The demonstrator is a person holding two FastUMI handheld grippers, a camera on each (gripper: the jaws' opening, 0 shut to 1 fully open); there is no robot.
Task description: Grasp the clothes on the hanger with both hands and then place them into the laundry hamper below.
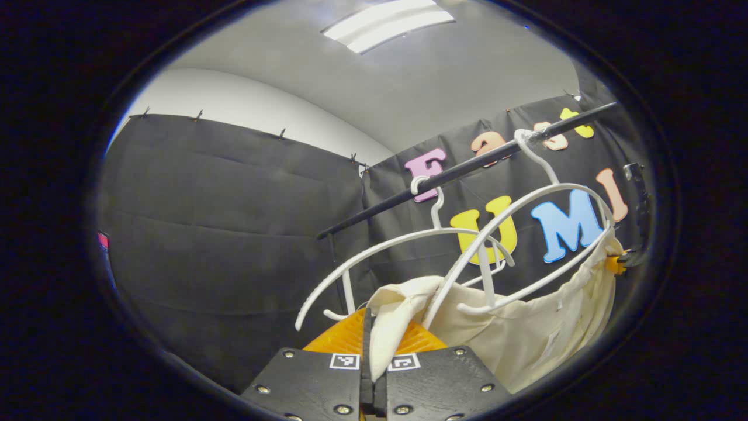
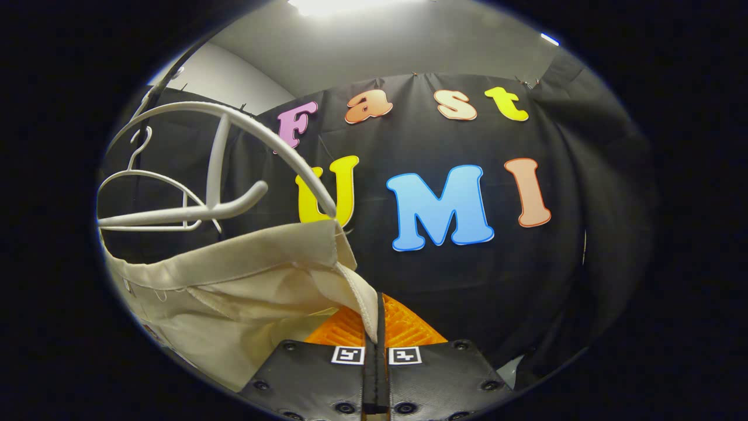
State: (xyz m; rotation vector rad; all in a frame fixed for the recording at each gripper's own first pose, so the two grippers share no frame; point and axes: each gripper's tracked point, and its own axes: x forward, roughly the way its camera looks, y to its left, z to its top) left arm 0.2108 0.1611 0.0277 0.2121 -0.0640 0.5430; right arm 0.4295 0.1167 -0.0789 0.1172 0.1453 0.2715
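Cream cotton, a light garment [image 1: 526, 327], hangs from a white plastic hanger [image 1: 526, 234] whose hook sits over the dark rail [image 1: 467, 166] near the rail's right end; a second white hanger [image 1: 409, 240], empty, hangs farther along toward the rail's left end. In the left gripper view, the left gripper [image 1: 367, 351] has its fingers pressed together on one upper corner of the garment, a fold of cloth running down between them. In the right gripper view, the right gripper [image 2: 374, 327] pinches the opposite corner the same way, the hemmed edge drawn down into the closed fingers. Far off at the right edge of the left gripper view a small part of the right gripper seems to hold the cloth just under the hanger's tip, though the picture is too distorted there to be sure.

Both grasps appear made, so the step in hand is judged to be freeing the garment from the hanger. The cloth still drapes over the hanger's arms, and each arm ends in a curved tip that could snag the fabric. To do it well, each corner should be lifted up and outward past its tip before anything is pulled downward, both hands moving together so the hanger does not swing or slip along the rail. The pinches sit close to the edge of the cloth, so a steady, unhurried pull would suit better than a jerk. The laundry hamper lies somewhere below.
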